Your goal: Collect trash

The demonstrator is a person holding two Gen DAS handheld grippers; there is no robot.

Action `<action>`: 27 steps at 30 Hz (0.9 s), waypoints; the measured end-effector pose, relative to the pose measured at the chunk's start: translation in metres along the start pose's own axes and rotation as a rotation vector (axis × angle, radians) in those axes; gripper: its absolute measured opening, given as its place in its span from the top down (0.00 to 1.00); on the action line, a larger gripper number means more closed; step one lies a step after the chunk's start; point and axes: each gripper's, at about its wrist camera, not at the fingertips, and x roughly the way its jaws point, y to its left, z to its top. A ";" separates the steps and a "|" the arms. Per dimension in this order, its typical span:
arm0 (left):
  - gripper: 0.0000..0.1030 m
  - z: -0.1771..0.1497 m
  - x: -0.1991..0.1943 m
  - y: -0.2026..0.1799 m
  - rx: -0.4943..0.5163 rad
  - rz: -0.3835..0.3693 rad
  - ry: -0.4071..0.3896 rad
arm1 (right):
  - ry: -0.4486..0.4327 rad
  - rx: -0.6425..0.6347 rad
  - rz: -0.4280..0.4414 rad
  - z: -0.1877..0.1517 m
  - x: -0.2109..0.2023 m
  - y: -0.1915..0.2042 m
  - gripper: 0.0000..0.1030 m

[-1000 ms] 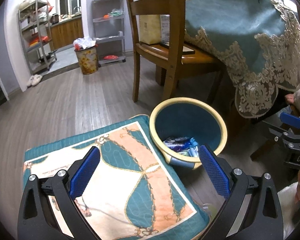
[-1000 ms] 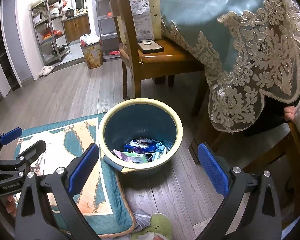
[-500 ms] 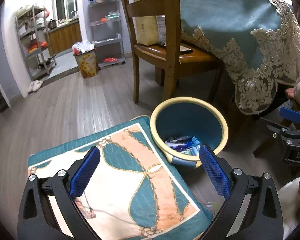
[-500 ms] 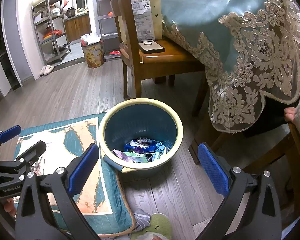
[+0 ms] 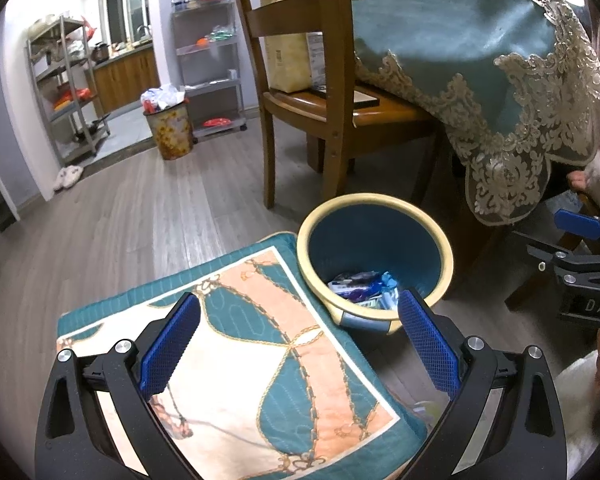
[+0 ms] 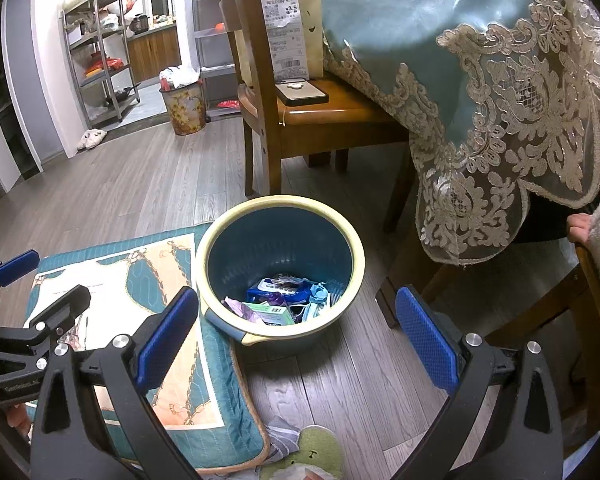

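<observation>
Your right gripper (image 6: 296, 336) hangs with its jaws spread wide and empty, just above the near rim of the blue bin (image 6: 281, 202), whose trash (image 6: 284, 300) lies between the pads and slightly beyond. Your left gripper (image 5: 298, 344), equally wide and empty, hovers over the patterned cushion (image 5: 240, 304), with the bin beside its right pad. Beyond stand the wooden chair (image 6: 320, 120) and draped table (image 6: 440, 40).

Two tools showing, left tool (image 5: 298, 342) and right tool (image 6: 296, 334), one blue bin (image 6: 342, 240) sitting beside one patterned cushion (image 6: 148, 280), one wooden chair (image 6: 320, 120), one flowered bin (image 6: 184, 108), two metal racks standing, rack (image 6: 100, 56) and second rack (image 6: 210, 52).
</observation>
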 end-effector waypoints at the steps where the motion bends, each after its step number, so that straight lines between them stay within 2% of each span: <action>1: 0.05 0.000 0.000 0.000 -0.003 -0.005 0.001 | 0.000 0.000 0.000 0.000 0.000 0.000 0.06; 8: 0.05 -0.001 0.000 0.002 -0.011 -0.044 -0.002 | -0.001 0.001 0.001 0.000 0.001 -0.002 0.06; 27: 0.05 -0.001 0.005 -0.001 0.007 -0.013 0.038 | 0.002 -0.001 0.002 0.002 0.002 -0.003 0.06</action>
